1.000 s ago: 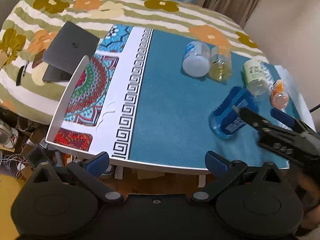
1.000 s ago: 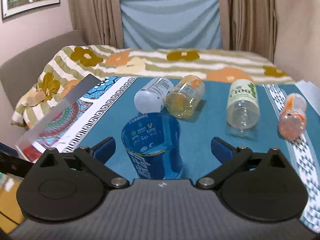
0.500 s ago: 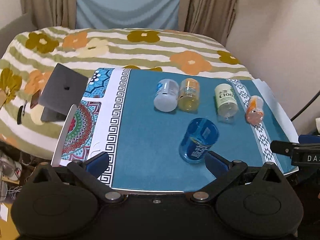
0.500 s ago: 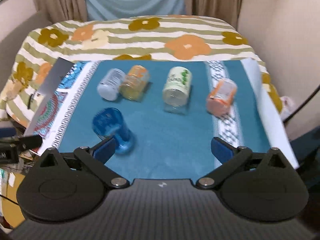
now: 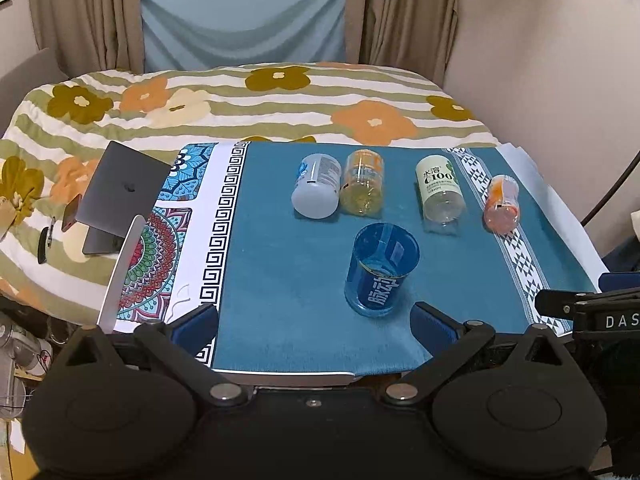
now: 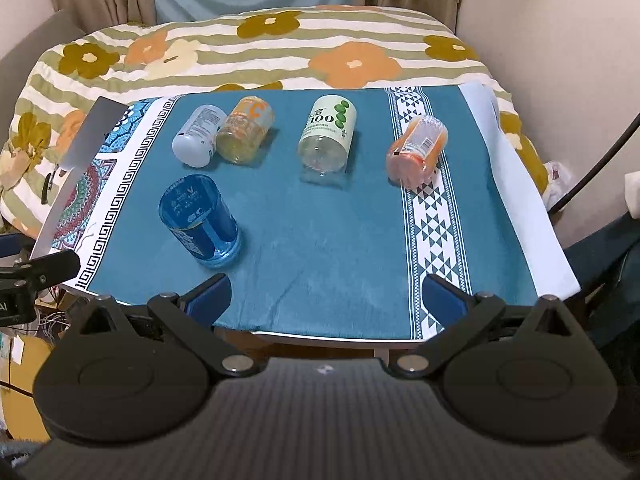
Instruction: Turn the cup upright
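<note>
- Spreading behind everything is a bed [image 5: 260,112] under a striped, flowered cover, with a dark laptop [image 5: 120,196] lying on it beside the desk.
- The desk [image 6: 520,216] carries a teal cloth [image 6: 320,248] with patterned white bands.
- The blue cup [image 5: 380,274] stands upright on the cloth, mouth up, toward the near edge; whether anything is in it cannot be told.
- Four more cups lie on their sides in a row behind it: a white one [image 5: 316,190] touching a yellow-orange one [image 5: 362,188], a clear one with a green-and-white label [image 5: 440,188] apart from those, and an orange one [image 5: 502,204] on the white triangle band.
- The left gripper [image 5: 314,324] hangs at the near desk edge, jaws wide apart, holding nothing, the blue cup just beyond them.
- The right gripper [image 6: 326,294] likewise has its jaws wide apart and empty, with the blue cup [image 6: 200,220] off to its left.
</note>
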`<state>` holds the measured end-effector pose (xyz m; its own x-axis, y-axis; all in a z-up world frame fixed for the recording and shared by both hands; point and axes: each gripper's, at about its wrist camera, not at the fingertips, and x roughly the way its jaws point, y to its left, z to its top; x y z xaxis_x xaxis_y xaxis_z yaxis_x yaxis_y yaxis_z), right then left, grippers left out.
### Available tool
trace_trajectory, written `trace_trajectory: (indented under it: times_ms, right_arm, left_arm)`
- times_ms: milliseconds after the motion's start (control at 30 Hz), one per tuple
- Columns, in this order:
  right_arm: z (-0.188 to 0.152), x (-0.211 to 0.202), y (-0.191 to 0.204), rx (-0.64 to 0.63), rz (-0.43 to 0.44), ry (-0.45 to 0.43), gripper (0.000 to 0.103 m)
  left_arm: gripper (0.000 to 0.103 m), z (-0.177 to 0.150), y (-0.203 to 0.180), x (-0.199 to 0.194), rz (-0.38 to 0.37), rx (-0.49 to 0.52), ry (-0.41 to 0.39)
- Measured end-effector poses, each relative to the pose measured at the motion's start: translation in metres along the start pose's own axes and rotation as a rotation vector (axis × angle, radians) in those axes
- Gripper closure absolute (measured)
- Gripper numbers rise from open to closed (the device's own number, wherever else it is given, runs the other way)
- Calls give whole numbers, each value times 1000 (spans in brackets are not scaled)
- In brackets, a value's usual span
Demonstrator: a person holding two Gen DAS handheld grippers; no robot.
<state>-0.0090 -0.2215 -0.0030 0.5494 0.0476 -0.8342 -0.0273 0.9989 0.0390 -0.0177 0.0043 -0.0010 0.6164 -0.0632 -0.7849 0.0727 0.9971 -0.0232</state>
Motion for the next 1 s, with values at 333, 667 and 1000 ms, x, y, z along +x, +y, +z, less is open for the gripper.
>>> trace_trajectory:
  times_ms: [333,667,1000]
  right_arm:
    - [1,-1,-1,7,-2,-4,0]
    - [2,0,-1,17,-7,-9,0]
    - [2,-1,-2,18,-7,-9,0]
  left_arm:
    - [0,-1,-3,-1,4,17,-9]
    - [0,0,-4,-1,0,24,-12]
    - [0,1,-5,-1,-1,27,-18]
